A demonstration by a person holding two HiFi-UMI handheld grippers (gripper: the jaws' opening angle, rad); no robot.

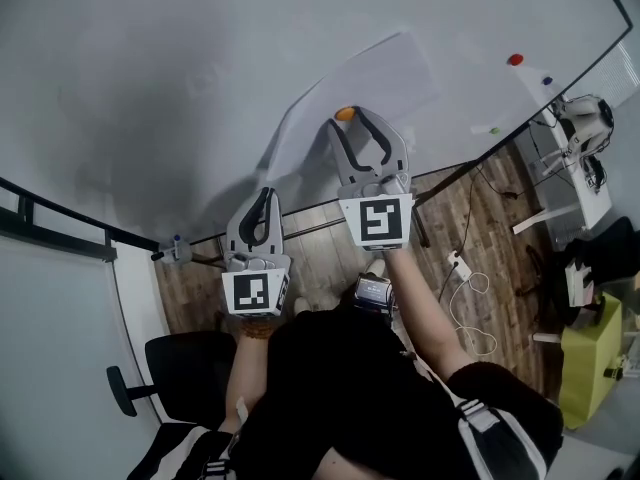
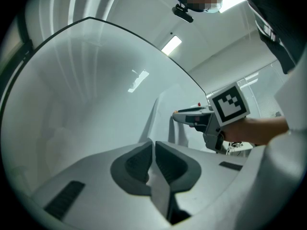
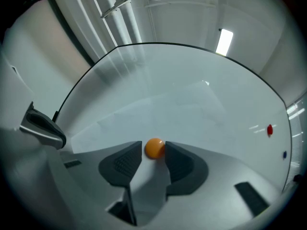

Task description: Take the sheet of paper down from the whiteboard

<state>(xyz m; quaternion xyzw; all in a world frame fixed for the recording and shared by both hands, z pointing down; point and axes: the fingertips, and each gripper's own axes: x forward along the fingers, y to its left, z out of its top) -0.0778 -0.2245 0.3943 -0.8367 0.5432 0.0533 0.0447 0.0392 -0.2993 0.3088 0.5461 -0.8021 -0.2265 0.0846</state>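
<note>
Board edge: the whiteboard's (image 1: pixel 150 88) dark frame runs just below both tools in the head view, and past it lies wooden floor (image 1: pixel 490 228).
Open room: bare board spreads wide toward 10 o'clock of the sheet. At 2 o'clock of it sits only a red magnet (image 1: pixel 515 60), well apart.
Sheet: the sheet of paper (image 1: pixel 370 78) lies flat on the board at its upper part, pinned by an orange magnet (image 1: pixel 345 114). Its lower left corner bows off the board.
Left hand-held gripper (image 1: pixel 262 200): jaws together, clamped on that loose corner, at 7 o'clock of the magnet.
Right hand-held gripper (image 1: pixel 352 118): jaws apart, one on each side of the orange magnet, with a gap showing at one jaw.
Left gripper view only: paper runs down through the closed jaws (image 2: pixel 158 186), and the right tool shows side-on at 2 o'clock.
Right gripper view only: the magnet (image 3: pixel 154 148) sits at the jaw tips, with the sheet's (image 3: pixel 192 109) far corner at 12 o'clock.
</note>
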